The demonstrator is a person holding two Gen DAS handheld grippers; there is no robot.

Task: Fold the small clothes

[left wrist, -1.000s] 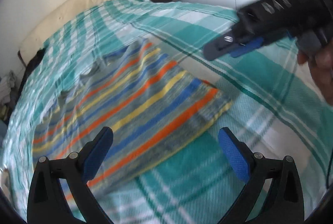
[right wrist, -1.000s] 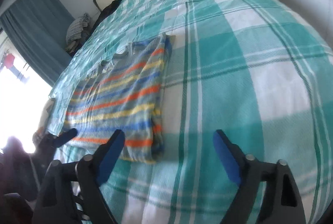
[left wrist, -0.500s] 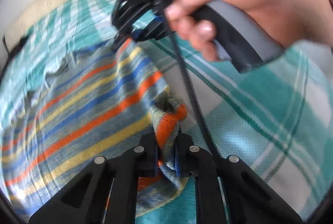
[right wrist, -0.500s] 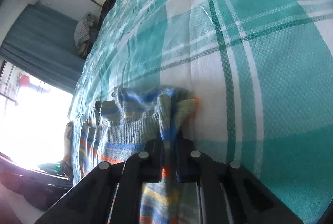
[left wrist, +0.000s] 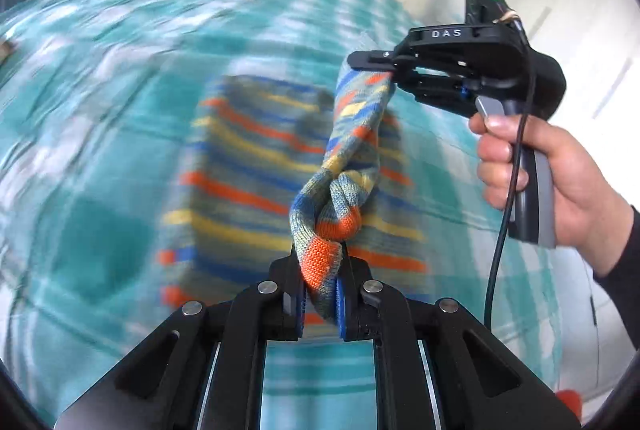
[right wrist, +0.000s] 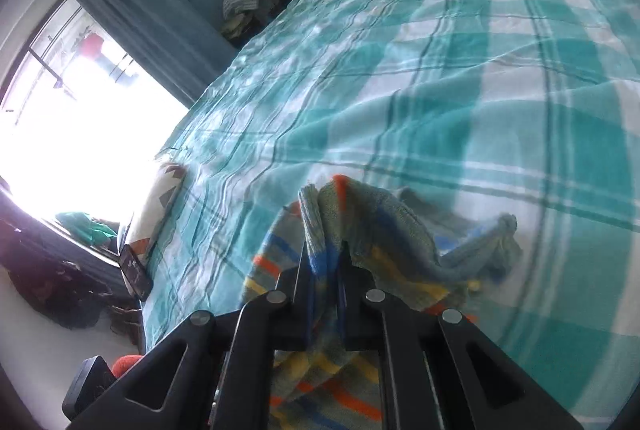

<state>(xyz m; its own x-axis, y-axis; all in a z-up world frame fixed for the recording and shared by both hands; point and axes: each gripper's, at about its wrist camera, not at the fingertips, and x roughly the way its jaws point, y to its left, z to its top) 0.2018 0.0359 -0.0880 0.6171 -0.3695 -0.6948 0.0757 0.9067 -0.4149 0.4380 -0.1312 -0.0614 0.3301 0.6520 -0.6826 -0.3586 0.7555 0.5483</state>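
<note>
A second ago both tools hovered with fingers apart over the flat striped sweater (left wrist: 248, 166). Now the left gripper (left wrist: 322, 294) is clamped on one corner, and the right gripper (left wrist: 384, 70) on the other, lifting that edge off the bed (right wrist: 440, 70). The fold looks just begun; the rest lies flat.

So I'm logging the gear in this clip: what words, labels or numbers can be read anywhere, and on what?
"DAS": white letters on the black top of the right tongs, seen from the left wrist view.
Dark card-like object at the bed edge: markings too small to read.
Nothing else legible.
</note>
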